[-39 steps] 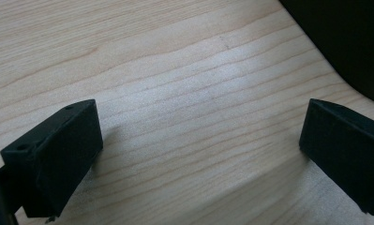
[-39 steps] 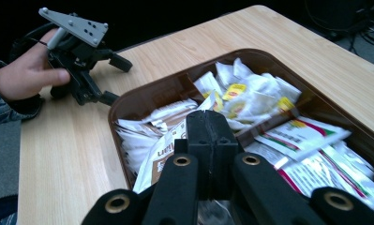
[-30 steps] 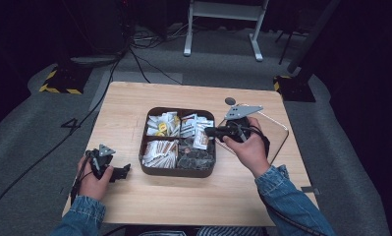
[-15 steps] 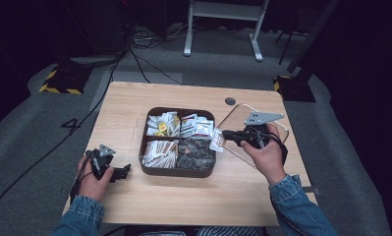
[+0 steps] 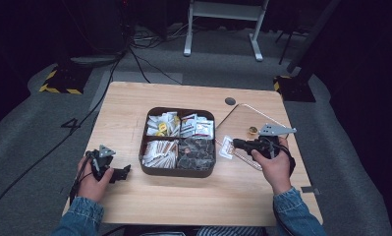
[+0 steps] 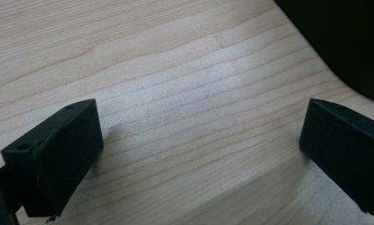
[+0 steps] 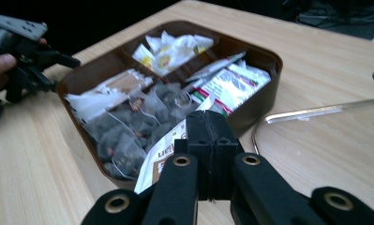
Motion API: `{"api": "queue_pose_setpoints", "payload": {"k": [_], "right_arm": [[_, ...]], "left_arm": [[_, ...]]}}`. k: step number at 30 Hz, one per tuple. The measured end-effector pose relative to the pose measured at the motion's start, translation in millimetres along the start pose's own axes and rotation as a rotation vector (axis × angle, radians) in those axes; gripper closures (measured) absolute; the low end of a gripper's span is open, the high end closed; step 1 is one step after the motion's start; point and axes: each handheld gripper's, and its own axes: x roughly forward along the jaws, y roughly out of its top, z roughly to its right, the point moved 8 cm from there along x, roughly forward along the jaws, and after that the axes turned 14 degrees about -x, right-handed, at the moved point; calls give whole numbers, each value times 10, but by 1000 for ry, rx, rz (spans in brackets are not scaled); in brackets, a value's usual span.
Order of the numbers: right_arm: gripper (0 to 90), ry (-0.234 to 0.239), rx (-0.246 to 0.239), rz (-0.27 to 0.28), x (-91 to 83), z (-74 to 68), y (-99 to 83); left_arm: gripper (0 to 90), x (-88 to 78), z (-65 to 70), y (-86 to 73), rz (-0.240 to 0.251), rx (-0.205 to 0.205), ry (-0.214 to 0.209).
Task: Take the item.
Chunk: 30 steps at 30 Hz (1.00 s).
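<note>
Sachet pinched in right gripper beside the compartment box

The small white printed paper sachet (image 7: 162, 157) sits clamped between the pressed-together jaws of the right gripper (image 7: 208, 126), hanging just off the right wall of the dark brown four-compartment box (image 5: 176, 171) and above the edge of the clear lid with a gold knob (image 5: 242, 115) lying right of that box. The sachet is flat, white, with brown lettering. The box holds white, yellow-marked, red-marked and dark packets. It stands mid-way on a light wooden table (image 5: 183, 201); grey carpet and cables surround it. Left of the box, the left gripper (image 5: 116, 173) rests on the table, jaws spread, nothing between them.
</note>
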Motion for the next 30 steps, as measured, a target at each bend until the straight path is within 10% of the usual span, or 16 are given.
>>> {"api": "queue_pose_setpoints", "payload": {"k": [30], "right_arm": [[900,-20,-19,-259,354,-46,-796]], "left_arm": [[0,5,-1,8,-5,11,-4]]}}
